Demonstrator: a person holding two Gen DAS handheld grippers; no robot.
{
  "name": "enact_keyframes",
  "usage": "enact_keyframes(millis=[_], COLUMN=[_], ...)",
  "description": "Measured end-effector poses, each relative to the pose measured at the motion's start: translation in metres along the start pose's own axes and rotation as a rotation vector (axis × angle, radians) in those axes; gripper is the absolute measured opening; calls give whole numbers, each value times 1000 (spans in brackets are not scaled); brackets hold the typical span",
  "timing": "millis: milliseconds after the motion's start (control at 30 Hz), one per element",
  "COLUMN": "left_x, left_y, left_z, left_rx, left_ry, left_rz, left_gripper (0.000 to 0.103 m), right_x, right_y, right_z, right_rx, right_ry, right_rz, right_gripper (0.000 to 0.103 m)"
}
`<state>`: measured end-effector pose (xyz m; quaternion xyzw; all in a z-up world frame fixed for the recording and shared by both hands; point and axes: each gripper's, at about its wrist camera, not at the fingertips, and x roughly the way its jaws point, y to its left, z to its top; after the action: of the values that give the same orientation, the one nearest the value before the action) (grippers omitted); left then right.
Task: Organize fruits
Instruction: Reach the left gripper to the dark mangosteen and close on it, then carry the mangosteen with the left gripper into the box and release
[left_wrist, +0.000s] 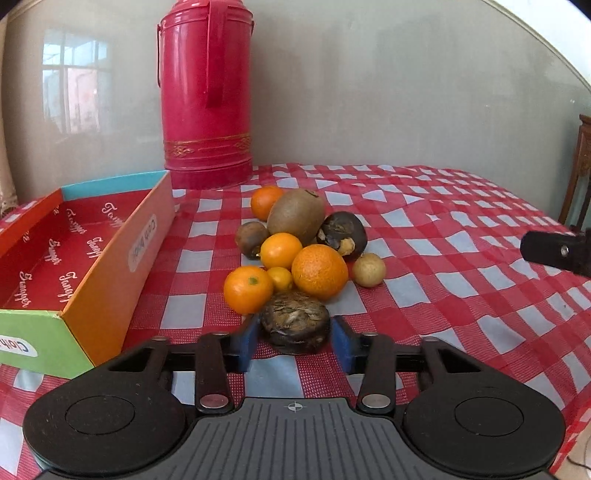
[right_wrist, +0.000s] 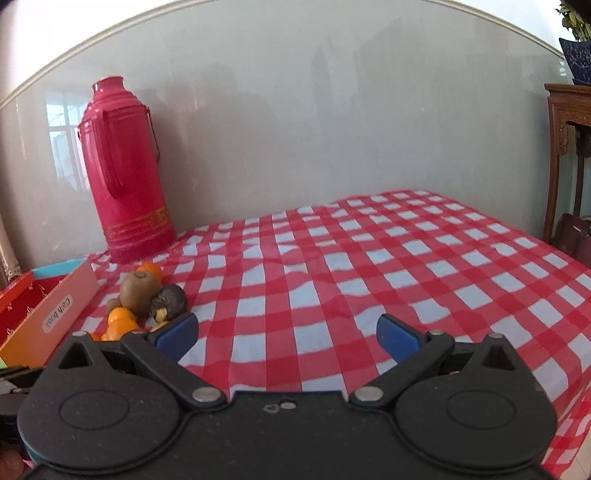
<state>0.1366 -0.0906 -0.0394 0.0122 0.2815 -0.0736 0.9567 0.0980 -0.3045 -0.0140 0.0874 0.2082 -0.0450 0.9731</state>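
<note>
A dark, scaly, flattened fruit (left_wrist: 295, 325) lies at the near edge of the fruit pile (left_wrist: 295, 251) on the table (left_wrist: 461, 258), between the blue pads of the left tongs (left_wrist: 295, 341), which touch its sides and grip it. Behind it lie oranges, a brown kiwi (left_wrist: 295, 214) and more dark fruits. The open cardboard box (left_wrist: 74, 266), left of the pile, shows only its red printed lining. A red thermos (left_wrist: 207, 92) stands behind. The right tongs (right_wrist: 288, 334) hang open over bare cloth.
</note>
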Motion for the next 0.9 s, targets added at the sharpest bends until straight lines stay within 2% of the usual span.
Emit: enact_keyframes(millis=[100,233,400,467,600,667,700,733,800,900], left_x=[-6,-34,-68,-71,-65,-64,-67,-71,-79,-83], left_y=[7,16,42,64,109,123,127,128,126,127], left_z=[1,5,14,18,17,17,14,13,12,8], left_rx=[-17,3,29,0,-106,-147,-161,-164,-139,-117], left_ry=[-2,-82,-218,-233,-213,-200,-215,-240,-281,-286], left_rz=[-12,10,143,199,279,286,283,293,301,292], left_gripper=[41,41,41,41,41,53,76,90,96,101], right_x=[-2,-2,-1,-1,0,2,4,5,5,3], right_y=[0,1,17,29,53,64,69,73,81,94], right_z=[2,3,1,-1,-7,-11,-13,-15,-17,-19], right_rx=[4,4,-15,-43,-139,-180,-193,-202,-217,-235], right_ry=[-14,-21,-14,-10,-4,13,31,43,50,45], right_rz=[8,12,36,53,101,123,142,152,161,182], right_gripper=[97,97,97,97,97,97,97,97,97,95])
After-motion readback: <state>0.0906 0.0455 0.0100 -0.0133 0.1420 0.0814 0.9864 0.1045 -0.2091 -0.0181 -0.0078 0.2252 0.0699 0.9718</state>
